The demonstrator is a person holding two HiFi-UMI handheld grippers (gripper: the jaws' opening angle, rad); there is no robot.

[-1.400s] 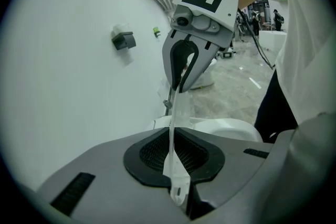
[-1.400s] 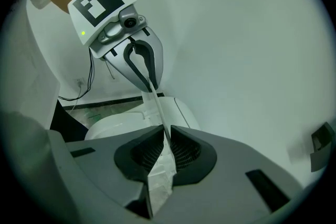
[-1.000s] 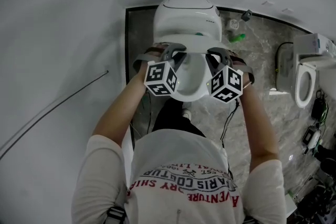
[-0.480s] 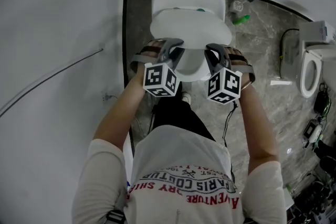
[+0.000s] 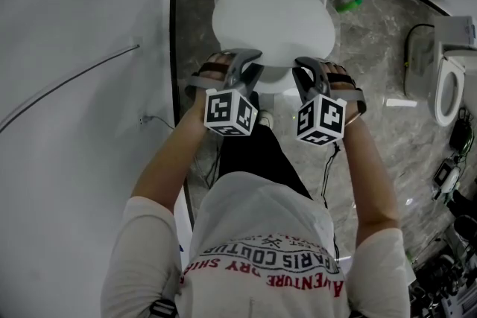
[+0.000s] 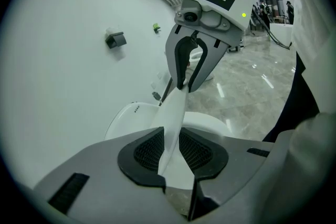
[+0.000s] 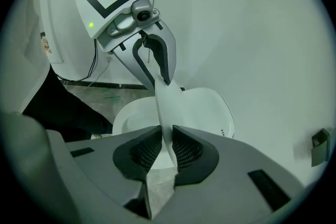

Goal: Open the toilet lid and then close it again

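nearly closed, the toilet lid (image 5: pixel 272 30) lies ahead, its edge between both sets of jaws. the right gripper (image 7: pixel 161 149) pinches it; the left gripper (image 6: pixel 173 149) has just been opening, half apart. next, probably: release and withdraw.

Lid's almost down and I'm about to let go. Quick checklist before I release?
1. Lid resting on the seat: not ok, the gripper views show a gap under its front edge.
2. Right gripper holding the lid: ok, fingers pressed on its edge.
3. Left gripper holding the lid: not ok, its fingers have just been opening and the lid sits loosely between them.
4. Both grippers at the front edge, side by side: ok.
5. Nothing lying on the seat: cannot tell, mostly hidden.
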